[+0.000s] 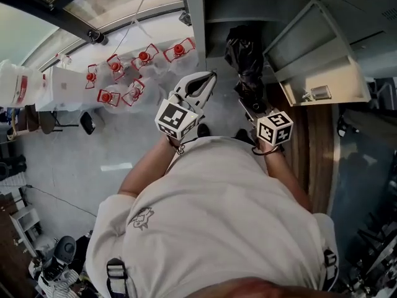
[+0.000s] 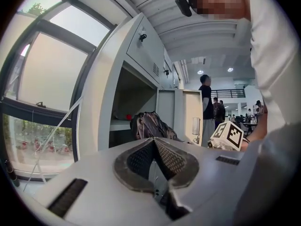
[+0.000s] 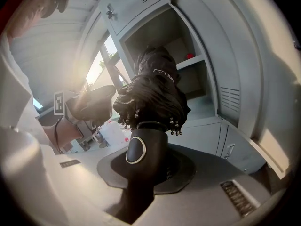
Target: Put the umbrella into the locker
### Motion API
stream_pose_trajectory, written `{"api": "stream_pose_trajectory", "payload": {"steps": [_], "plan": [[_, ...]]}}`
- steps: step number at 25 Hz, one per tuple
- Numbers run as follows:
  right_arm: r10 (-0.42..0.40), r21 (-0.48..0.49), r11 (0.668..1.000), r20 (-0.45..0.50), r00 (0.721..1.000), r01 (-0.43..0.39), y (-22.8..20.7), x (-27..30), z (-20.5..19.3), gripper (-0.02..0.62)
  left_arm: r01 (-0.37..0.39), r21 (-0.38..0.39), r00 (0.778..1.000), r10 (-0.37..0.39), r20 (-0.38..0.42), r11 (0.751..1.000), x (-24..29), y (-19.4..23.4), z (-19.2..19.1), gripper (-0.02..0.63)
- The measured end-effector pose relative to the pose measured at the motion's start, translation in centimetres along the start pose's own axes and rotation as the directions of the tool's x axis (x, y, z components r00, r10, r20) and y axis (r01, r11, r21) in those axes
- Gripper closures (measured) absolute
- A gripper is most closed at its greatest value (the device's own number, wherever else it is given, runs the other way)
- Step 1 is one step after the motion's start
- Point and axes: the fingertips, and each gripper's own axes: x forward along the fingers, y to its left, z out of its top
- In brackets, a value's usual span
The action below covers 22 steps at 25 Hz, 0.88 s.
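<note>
A folded black umbrella point(image 1: 245, 54) stands upright in front of the open grey locker point(image 1: 214, 5). Its handle point(image 3: 142, 160) sits between the jaws of my right gripper point(image 3: 146, 167), which is shut on it. The bunched canopy point(image 3: 153, 94) rises toward the open compartment point(image 3: 195, 86), at its mouth. My left gripper point(image 1: 209, 78) hangs just left of the umbrella, apart from it. Its pads point(image 2: 162, 157) meet at the tips with nothing between them. In the left gripper view the umbrella point(image 2: 151, 125) shows beyond the jaws, with the right gripper's marker cube point(image 2: 229, 134) to its right.
The locker door point(image 1: 316, 58) swings open to the right. A small red thing point(image 3: 189, 56) lies on the shelf inside. Red-capped clear containers point(image 1: 139, 67) sit on a table at the left. People point(image 2: 206, 108) stand far down the hall. Windows line the left wall.
</note>
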Motion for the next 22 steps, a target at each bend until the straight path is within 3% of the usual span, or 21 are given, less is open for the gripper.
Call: {"api": "stream_pose_trajectory", "payload": {"steps": [9,22], "plan": [[-0.133,0.016,0.991,-0.068,0.989,0.134,-2.9,2.2,-0.9,0.492,0.042,-0.024,0.999,-0.042,-0.006,0.999,-0.2,1.3,-1.4,0.594],[-0.132,0.016,0.99,-0.175,0.976,0.137,-7.8,6.2,-0.1,0.491,-0.008,-0.026,1.0,0.008,-0.017,1.0,2.1,3.1,-1.5,0.594]]}}
